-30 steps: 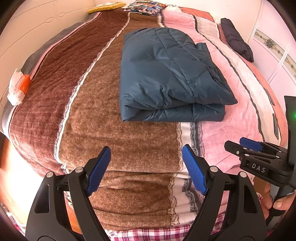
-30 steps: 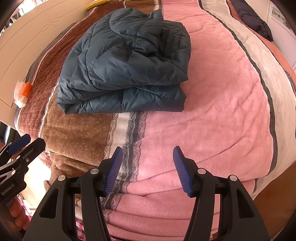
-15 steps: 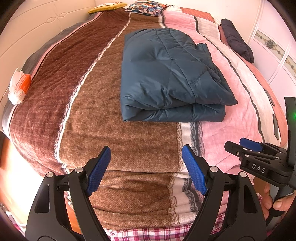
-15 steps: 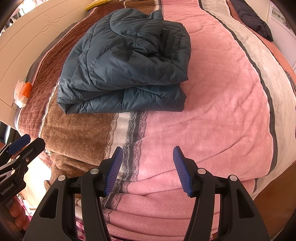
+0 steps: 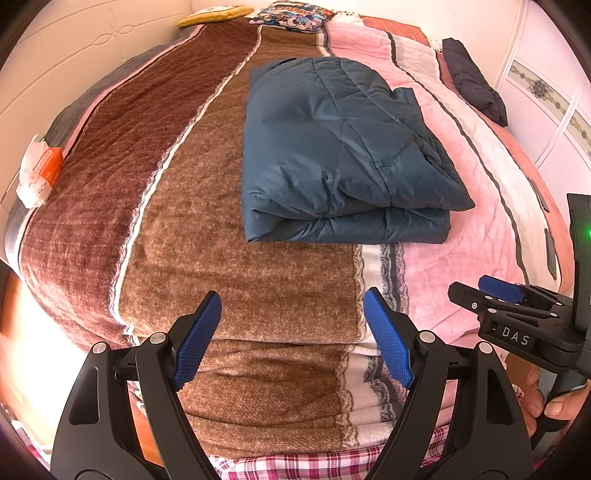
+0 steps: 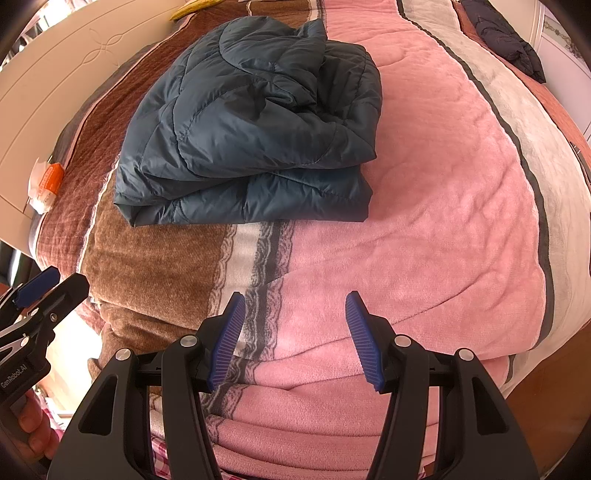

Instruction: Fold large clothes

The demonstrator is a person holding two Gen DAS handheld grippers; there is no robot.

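Observation:
A dark teal quilted jacket (image 5: 340,155) lies folded into a thick rectangle on the bed; it also shows in the right wrist view (image 6: 251,129). My left gripper (image 5: 293,334) is open and empty, held over the near edge of the bed, well short of the jacket. My right gripper (image 6: 293,338) is open and empty, also over the near edge, below the jacket's right corner. The right gripper shows at the right of the left wrist view (image 5: 517,314), and the left gripper shows at the left of the right wrist view (image 6: 40,295).
A striped brown, white and pink blanket (image 5: 280,295) covers the bed. A dark garment (image 5: 472,81) lies at the far right edge. A white and orange packet (image 5: 38,175) sits at the left edge by the headboard (image 5: 74,62). Pillows (image 5: 295,16) lie at the far end.

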